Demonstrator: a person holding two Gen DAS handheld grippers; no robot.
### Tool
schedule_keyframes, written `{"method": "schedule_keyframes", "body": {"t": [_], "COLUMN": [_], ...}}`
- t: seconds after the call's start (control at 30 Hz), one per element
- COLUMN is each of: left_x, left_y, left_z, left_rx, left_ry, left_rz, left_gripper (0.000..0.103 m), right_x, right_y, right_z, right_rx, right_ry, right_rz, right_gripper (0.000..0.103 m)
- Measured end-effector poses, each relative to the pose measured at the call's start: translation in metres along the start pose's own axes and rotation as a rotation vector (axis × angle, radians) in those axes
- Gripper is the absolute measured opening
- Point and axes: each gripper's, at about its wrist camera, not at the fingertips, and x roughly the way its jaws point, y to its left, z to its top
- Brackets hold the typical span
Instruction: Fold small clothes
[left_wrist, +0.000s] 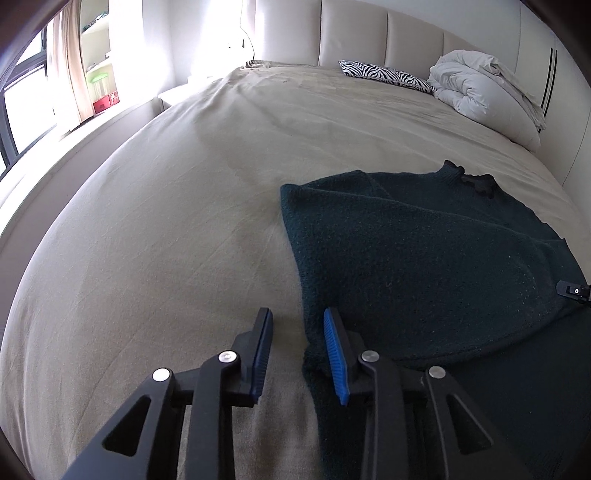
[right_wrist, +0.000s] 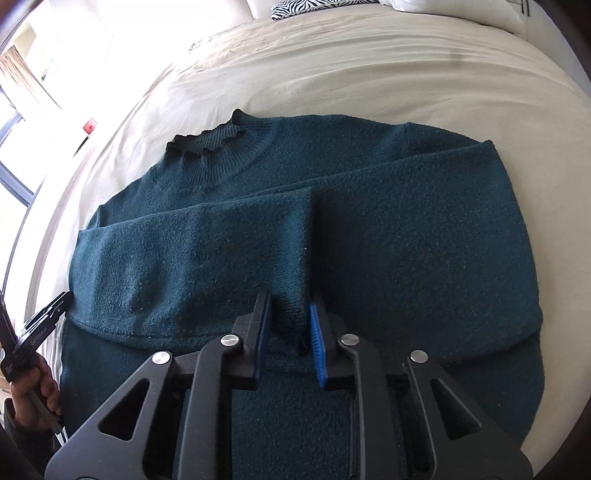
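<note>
A dark teal knit sweater (left_wrist: 424, 258) lies flat on the beige bed sheet (left_wrist: 166, 240), its ribbed collar (right_wrist: 207, 144) pointing away. Both sleeves are folded across its chest. My left gripper (left_wrist: 297, 314) is open at the sweater's left edge: one finger stands over bare sheet, the other over the knit, and neither pad presses anything. My right gripper (right_wrist: 289, 297) is shut on the sleeve cuff (right_wrist: 288, 277) at the middle of the sweater (right_wrist: 406, 240). The left gripper (right_wrist: 48, 314) also shows at the left rim of the right wrist view, held by a hand (right_wrist: 33, 387).
A zebra-print pillow (left_wrist: 384, 74) and a bundled white duvet (left_wrist: 480, 92) lie at the padded headboard (left_wrist: 369, 33). A bright window (left_wrist: 18, 110) with curtains is on the left, past the bed's edge. Bare sheet stretches left of and beyond the sweater.
</note>
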Motion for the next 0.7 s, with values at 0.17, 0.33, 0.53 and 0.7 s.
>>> {"method": "schedule_keyframes", "body": {"t": [0.17, 0.33, 0.53, 0.7], "left_x": [-0.002, 0.002, -0.018, -0.070], "left_y": [-0.006, -0.003, 0.009, 0.030], "left_z": [-0.007, -0.009, -0.010, -0.041], "left_rx": [0.035, 0.031, -0.025, -0.095], "left_ry": [-0.029, -0.041, -0.050, -0.057], "left_rz": [0.032, 0.029, -0.018, -0.036], "left_gripper": [0.029, 0.029, 0.041, 0.050], "right_x": [0.001, 0.009, -0.001, -0.071], "right_y": [-0.002, -0.007, -0.016, -0.019], "right_z": [0.002, 0.006, 0.000, -0.029], "right_rx": [-0.013, -0.015, 0.017, 0.081], "right_ry": [-0.013, -0.034, -0.073, -0.185], "right_rz": [-0.041, -0.048, 0.011, 0.024], "right_gripper": [0.008, 0.005, 0.012, 0.023]}}
